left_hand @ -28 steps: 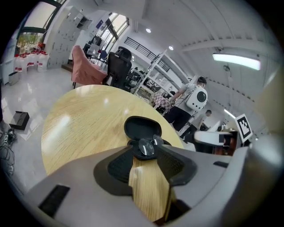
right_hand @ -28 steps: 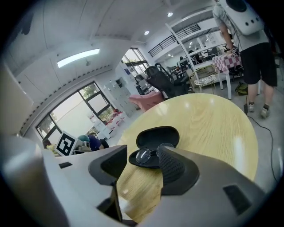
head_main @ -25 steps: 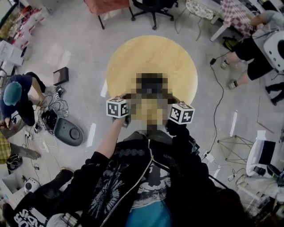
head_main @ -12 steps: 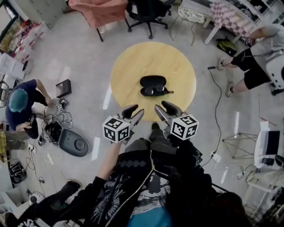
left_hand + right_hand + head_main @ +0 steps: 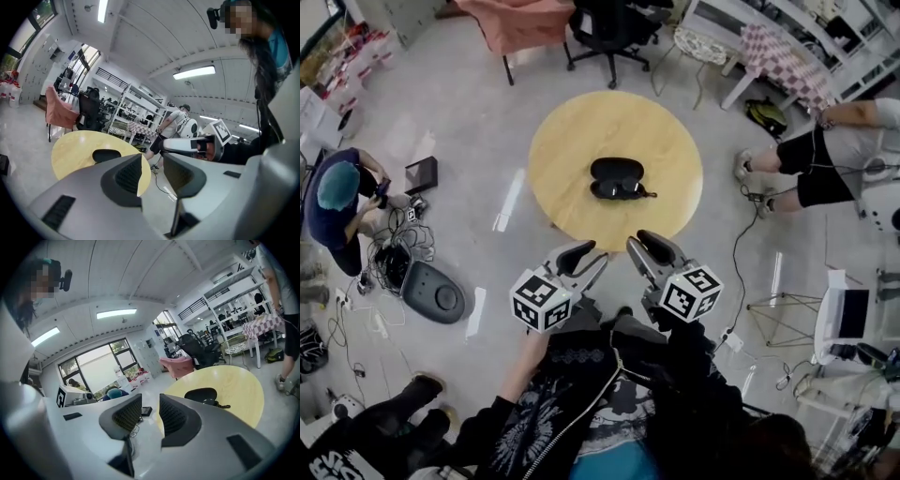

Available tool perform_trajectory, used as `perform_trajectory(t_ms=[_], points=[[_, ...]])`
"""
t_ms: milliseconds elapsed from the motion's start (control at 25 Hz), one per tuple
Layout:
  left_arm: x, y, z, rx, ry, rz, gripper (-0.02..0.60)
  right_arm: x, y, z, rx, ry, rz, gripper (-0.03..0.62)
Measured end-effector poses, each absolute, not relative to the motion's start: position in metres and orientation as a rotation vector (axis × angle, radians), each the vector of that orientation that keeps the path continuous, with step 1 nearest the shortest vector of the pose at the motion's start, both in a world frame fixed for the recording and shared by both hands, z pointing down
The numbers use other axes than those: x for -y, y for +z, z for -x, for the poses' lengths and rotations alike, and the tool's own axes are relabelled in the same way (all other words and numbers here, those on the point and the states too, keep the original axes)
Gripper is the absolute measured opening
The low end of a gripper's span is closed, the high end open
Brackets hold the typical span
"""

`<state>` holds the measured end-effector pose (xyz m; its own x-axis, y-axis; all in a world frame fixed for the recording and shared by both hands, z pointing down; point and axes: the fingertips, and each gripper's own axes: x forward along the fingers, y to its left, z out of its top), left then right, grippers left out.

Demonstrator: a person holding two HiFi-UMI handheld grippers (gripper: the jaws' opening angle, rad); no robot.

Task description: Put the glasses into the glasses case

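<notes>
A black glasses case (image 5: 616, 169) lies near the middle of the round yellow table (image 5: 572, 131). Dark glasses (image 5: 622, 190) lie against its near side. Both grippers hang in the air short of the table's near edge, pointing at it. My left gripper (image 5: 590, 256) is open and empty; its jaws have just been closing a little. My right gripper (image 5: 638, 243) shows a narrower gap with nothing in it; its jaws have just been closing. The left gripper view shows the case (image 5: 107, 155) beyond the jaws. In the right gripper view the case (image 5: 200, 393) and glasses (image 5: 218, 403) are ahead on the right.
A person in a teal cap (image 5: 337, 187) crouches at the left by floor cables (image 5: 394, 258) and a grey device (image 5: 433, 292). Another person (image 5: 834, 159) is at the right. A black office chair (image 5: 614, 23) and a pink chair (image 5: 520, 19) stand beyond the table.
Both grippers have risen and drawn back from over the table's near part to short of its edge. The right jaws stand closer together than before.
</notes>
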<state>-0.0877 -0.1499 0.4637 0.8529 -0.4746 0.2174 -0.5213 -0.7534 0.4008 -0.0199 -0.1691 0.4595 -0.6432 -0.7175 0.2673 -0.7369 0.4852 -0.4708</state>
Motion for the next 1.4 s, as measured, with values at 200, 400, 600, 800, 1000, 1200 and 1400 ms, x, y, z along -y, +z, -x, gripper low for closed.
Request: perform_trajectory(t_ms=[200,400,600,800,1000,1200,1400], points=[[0.137,0.445,0.094,0.791,0.128,-2.611,0.137,0.152,0.447,0.029,2.739,0.854,-1.27,0.09],[0.122,0.423,0.086,0.865,0.103,-2.657,0.133,0.126,0.432,0.019,2.805,0.812,-1.218,0.075],[0.085,0.415,0.051,0.92,0.082,-2.654,0.13,0.078,0.423,-0.013,2.846,0.732,-1.173,0.064],[0.029,0.411,0.007,0.96,0.067,-2.66,0.124,0.021,0.415,-0.049,2.893,0.675,-1.117,0.061],[-0.027,0.413,-0.02,1.006,0.086,-2.64,0.121,-0.032,0.418,-0.073,2.901,0.624,-1.058,0.061],[-0.067,0.419,-0.034,1.036,0.15,-2.618,0.112,-0.07,0.422,-0.085,2.924,0.655,-1.019,0.061],[-0.083,0.411,-0.042,1.028,0.161,-2.642,0.075,-0.091,0.42,-0.087,2.937,0.676,-1.017,0.061]])
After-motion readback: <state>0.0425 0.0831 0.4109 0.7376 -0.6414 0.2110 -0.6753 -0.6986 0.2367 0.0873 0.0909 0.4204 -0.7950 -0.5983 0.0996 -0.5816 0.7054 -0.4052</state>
